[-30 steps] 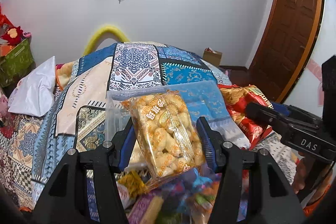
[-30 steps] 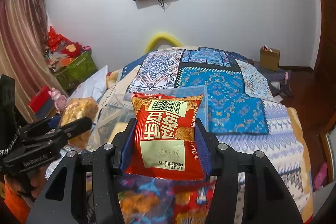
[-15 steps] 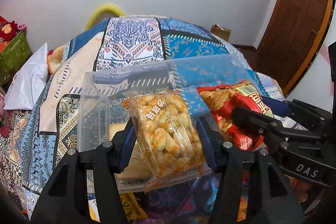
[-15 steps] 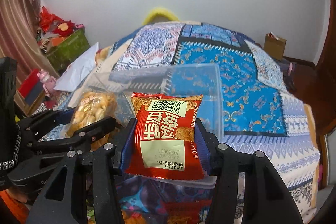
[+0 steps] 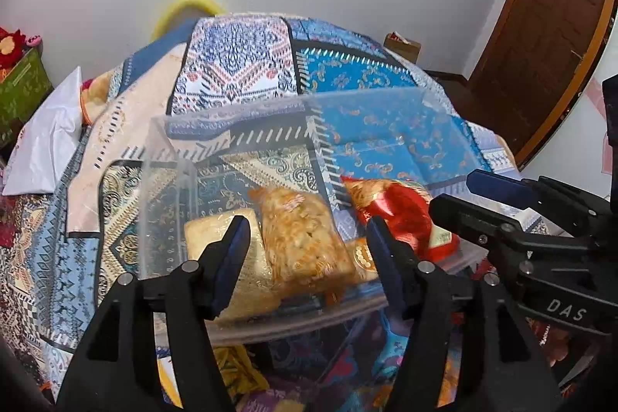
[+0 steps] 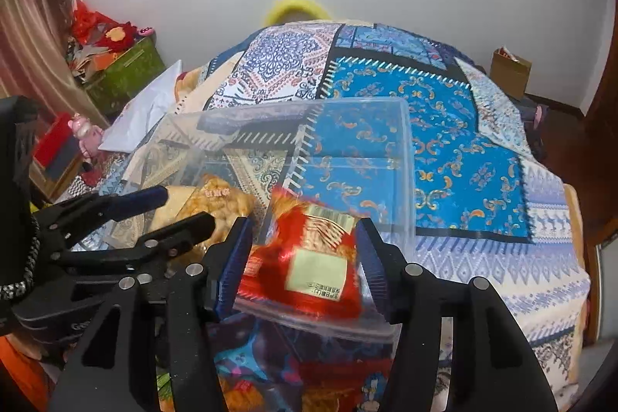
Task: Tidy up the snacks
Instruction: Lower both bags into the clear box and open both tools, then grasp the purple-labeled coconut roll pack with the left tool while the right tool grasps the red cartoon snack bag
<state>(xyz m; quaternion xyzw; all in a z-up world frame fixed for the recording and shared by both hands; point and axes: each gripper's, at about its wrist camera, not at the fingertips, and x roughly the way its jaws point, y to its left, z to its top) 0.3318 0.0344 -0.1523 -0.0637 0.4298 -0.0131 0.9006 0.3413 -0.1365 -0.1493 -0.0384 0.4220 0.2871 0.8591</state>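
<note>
Broadly, a bed (image 5: 239, 80) under a patchwork quilt (image 6: 444, 126) fills both views, with a white pillow (image 5: 46, 141) at its left side and a white wall behind.

On the near part of the quilt sits a clear bin (image 5: 386, 126), open-topped, its near rim just in front of both grippers.

Inside the bin, left half: a pale wrapped pack (image 5: 255, 273) lies on the floor of the bin, and a clear bag of golden puffs (image 5: 305, 238) rests beside and partly over it.

Right half: a red snack bag (image 6: 309, 265), barcode end up, blurred.

Left gripper (image 5: 305, 250): jaws spread wide on either side of the puff bag; pads appear clear of it, though the view is blurred.

Right gripper (image 6: 305, 257): jaws spread, red bag between them; left pad seems apart from the bag, contact at the right pad cannot be told.

Both grippers sit side by side at the bin's near edge.

Below the rim, more bright wrappers (image 6: 270, 365) lie in a heap, mostly hidden by the grippers.
</note>
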